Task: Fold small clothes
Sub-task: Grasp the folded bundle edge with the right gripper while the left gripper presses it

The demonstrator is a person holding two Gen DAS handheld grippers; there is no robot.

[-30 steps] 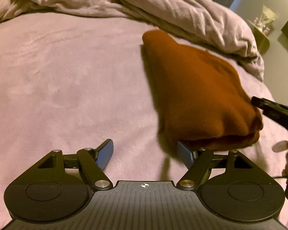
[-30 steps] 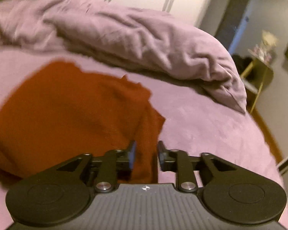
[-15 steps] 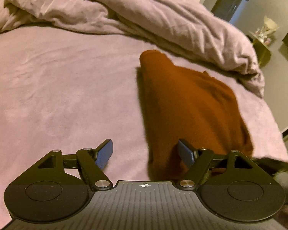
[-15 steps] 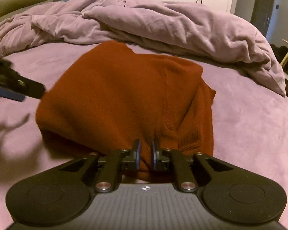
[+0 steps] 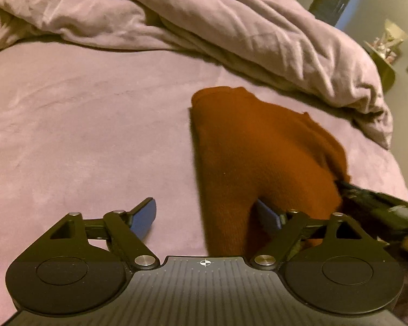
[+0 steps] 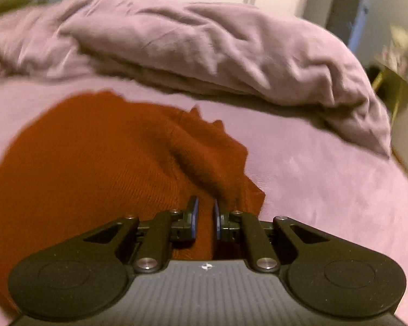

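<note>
- I see a rust-orange knitted piece of clothing [image 5: 261,157], folded into a soft pile, lying on the pale purple bed sheet [image 5: 81,125].
- My left tongs [image 5: 206,214] are spread wide, and they have just been opening more. The near end of the orange knit lies between the two blue pads, but the pads do not press on it.
- My right tongs [image 6: 204,217] are clenched on the near edge of the orange knit. A fold of it sits squeezed between the blue pads.
- In the left view, my right tongs show as a dark shape at the right side of the knit.
- A rumpled pale purple blanket [image 6: 217,51] is piled at the far side of the bed, apart from the knit.
- A small gold-coloured side table [image 6: 391,89] stands beside the bed, far right.
</note>
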